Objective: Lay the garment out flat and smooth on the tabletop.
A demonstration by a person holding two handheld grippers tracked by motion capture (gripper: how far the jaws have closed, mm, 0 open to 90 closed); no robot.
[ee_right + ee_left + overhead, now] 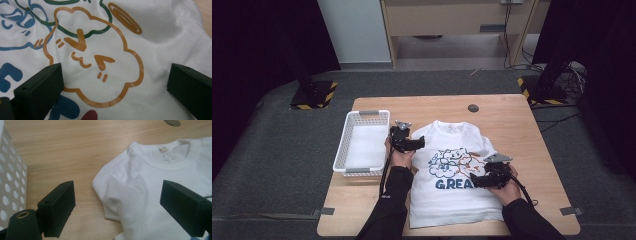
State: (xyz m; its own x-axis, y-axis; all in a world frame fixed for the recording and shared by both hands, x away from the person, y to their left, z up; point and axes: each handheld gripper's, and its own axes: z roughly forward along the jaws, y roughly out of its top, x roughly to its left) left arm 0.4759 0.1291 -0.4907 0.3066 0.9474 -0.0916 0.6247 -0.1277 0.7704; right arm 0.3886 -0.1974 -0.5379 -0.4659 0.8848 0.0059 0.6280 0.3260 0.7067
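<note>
The white T-shirt (452, 175) lies flat on the bench (512, 120). My left gripper (117, 202) gapes over its 10 o'clock sleeve. My right gripper (113, 87) gapes over its print, both empty

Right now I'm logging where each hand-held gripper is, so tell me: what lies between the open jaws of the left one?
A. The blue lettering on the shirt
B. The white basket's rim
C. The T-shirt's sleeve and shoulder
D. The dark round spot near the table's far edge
C: in the left gripper view, the left hand-held gripper has its jaws spread either side of the white T-shirt sleeve, with the basket off to the side.
</note>
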